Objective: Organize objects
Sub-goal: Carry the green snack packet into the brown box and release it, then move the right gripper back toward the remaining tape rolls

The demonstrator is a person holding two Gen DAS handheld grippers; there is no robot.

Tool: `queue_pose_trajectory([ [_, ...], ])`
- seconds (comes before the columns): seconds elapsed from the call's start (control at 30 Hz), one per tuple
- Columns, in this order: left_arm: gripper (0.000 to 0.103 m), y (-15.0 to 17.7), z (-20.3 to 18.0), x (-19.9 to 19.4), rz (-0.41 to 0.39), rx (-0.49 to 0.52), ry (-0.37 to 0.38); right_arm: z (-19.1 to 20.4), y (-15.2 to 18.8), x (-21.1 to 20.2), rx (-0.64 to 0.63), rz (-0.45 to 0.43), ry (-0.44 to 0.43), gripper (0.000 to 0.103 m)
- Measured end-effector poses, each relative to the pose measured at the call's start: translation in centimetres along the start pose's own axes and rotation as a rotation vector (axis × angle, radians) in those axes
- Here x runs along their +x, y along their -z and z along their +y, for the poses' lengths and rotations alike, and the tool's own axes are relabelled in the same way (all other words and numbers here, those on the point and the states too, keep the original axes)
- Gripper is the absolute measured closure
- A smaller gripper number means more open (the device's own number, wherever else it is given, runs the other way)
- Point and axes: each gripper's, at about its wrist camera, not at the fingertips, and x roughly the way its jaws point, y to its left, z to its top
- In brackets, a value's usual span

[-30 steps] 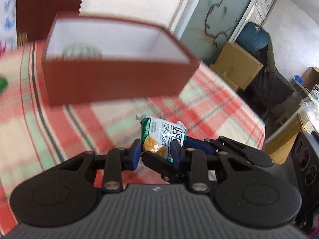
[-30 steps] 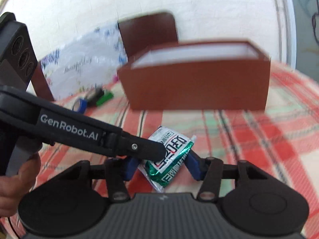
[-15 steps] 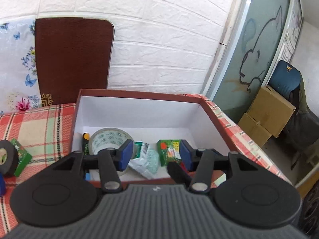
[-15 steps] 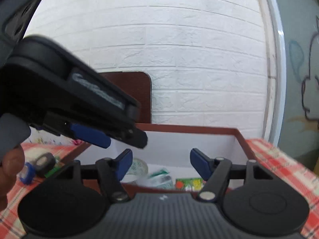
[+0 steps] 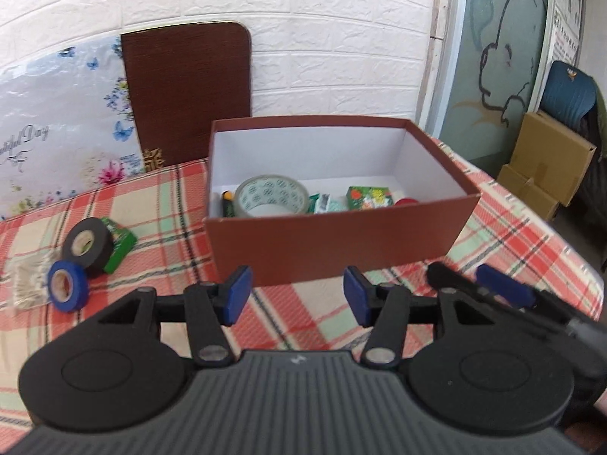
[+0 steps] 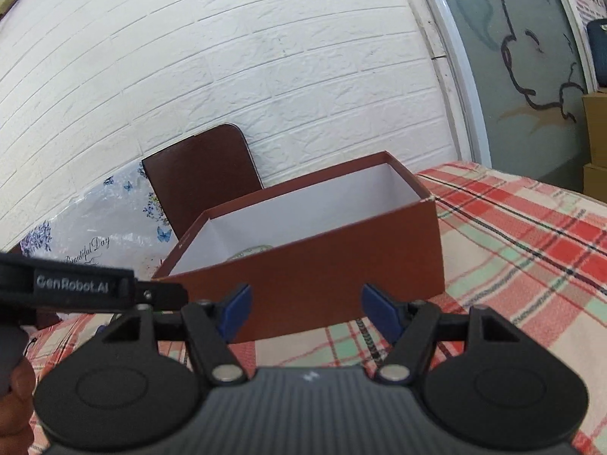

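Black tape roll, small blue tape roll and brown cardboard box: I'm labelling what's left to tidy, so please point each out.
Black tape roll (image 5: 88, 242), left wrist view, on its dark side face.
Small blue tape roll (image 5: 68, 285), left wrist view, on its blue rim.
Brown cardboard box (image 5: 337, 242), left wrist view, on its near outer wall.

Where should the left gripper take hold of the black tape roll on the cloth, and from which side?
The black tape roll stands on edge, leaning on the green box, its open core facing the camera. Probably best is to come from above and pinch across its width, one finger on the near face and one behind. The blue tape roll sits close in front, so keep the left gripper high on the rim.
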Motion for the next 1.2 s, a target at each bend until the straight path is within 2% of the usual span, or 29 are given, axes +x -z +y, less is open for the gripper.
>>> queue_pose_trajectory([
  [0.2, 0.047, 2.1, 0.8, -1.7, 0.006, 0.015, -0.062, 1.1, -0.1, -1.8, -0.020, 0.001, -0.005, 0.037],
  [0.37, 0.045, 3.1, 1.6, -3.2, -0.003, 0.003, -0.086, 2.5, 0.0, -3.3, -0.042, 0.003, -0.023, 0.036],
  [1.0, 0.040, 6.6, 3.5, -10.9, -0.122, -0.038, -0.118, 7.2, 0.9, -11.0, -0.105, -0.052, -0.048, 0.035],
  [1.2, 0.039, 7.3, 4.6, -11.6, -0.134, -0.064, -0.127, 8.7, 1.2, -12.4, -0.154, -0.072, -0.056, 0.034],
])
